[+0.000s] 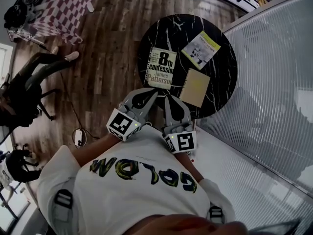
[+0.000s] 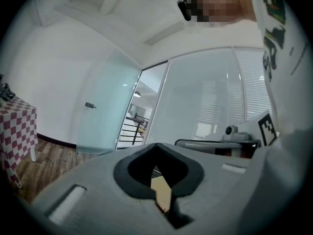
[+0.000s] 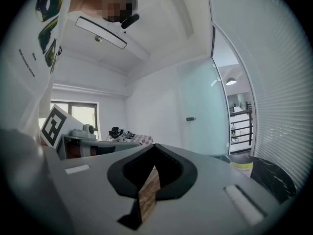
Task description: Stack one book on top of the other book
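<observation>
Black marble tabletop (image 1: 161,31) carries three books lying singly: a white paperback (image 1: 161,68), a tan book (image 1: 195,87) just beside it, a yellow-green book (image 1: 201,49) beyond. At the near edge, left gripper (image 1: 155,93) and right gripper (image 1: 168,98) hover, jaws closed on nothing.

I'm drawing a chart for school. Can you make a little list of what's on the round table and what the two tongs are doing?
table: round, black with white veins
white book: "8th confession" on its cover, lying flat
green-and-white book: lying flat, farther back
tan book: plain cover, lying flat near the front edge
stacked: none yet, no book lies on another
left tongs: shut, holding nothing
right tongs: shut, holding nothing
where the tongs are: side by side at the table's near edge, touching no book
</observation>
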